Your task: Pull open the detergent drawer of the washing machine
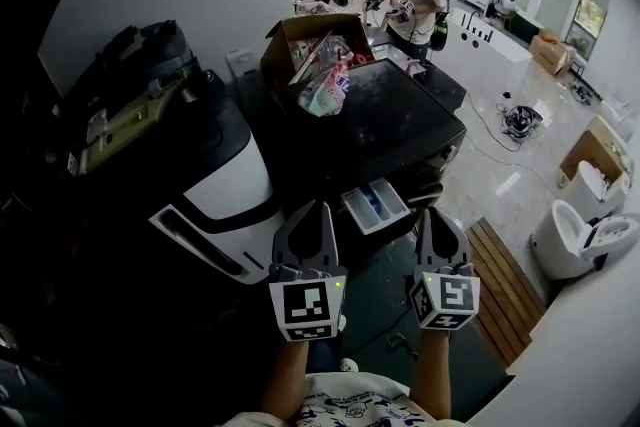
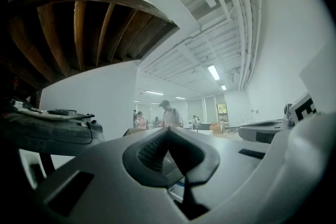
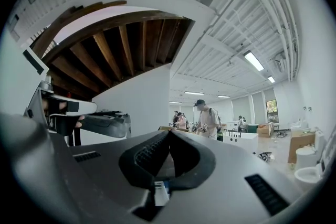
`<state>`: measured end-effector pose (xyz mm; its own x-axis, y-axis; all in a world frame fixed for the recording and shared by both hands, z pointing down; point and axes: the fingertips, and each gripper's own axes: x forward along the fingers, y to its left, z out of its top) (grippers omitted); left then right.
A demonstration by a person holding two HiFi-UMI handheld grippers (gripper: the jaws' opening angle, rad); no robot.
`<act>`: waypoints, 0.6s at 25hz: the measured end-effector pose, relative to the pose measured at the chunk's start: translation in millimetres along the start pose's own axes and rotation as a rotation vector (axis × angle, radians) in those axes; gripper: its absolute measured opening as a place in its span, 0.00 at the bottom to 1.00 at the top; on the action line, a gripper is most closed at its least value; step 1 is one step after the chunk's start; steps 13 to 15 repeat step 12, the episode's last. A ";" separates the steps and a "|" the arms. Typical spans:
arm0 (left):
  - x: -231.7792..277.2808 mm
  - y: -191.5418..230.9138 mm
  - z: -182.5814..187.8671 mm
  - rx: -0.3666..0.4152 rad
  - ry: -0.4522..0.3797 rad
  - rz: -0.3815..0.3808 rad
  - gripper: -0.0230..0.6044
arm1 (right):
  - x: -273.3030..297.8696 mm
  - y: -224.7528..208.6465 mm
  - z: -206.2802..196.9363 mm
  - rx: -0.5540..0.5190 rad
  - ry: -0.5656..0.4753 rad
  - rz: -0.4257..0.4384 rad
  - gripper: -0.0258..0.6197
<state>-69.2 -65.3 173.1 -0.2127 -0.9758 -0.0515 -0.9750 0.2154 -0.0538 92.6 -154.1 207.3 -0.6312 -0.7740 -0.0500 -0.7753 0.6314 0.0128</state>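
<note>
Nearest the person, left gripper point(image 1: 312, 213): grey plastic jaws pressed together, pinching nothing; black-and-white square marker on its cube
Right gripper point(image 1: 438, 215): jaws closed on nothing, ribbed dark pads meeting
Detergent drawer point(image 1: 375, 205): between and just beyond both tips, pulled out; white tray, blue insert
Washing machine point(image 1: 400, 130): flat, dark, glossy top; front perhaps black, too dim to tell
Cardboard box point(image 1: 300, 40): brown, flaps open, at the machine's far edge

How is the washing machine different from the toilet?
The washing machine is dark and boxy; the toilet is white and rounded. The washing machine, its drawer pulled out, stands straight ahead; the toilet sits off to the right. Both stand on the floor.
</note>
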 end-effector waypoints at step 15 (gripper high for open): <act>5.1 4.6 -2.6 0.000 0.002 0.007 0.06 | 3.1 -6.7 3.1 0.024 -0.015 -0.007 0.06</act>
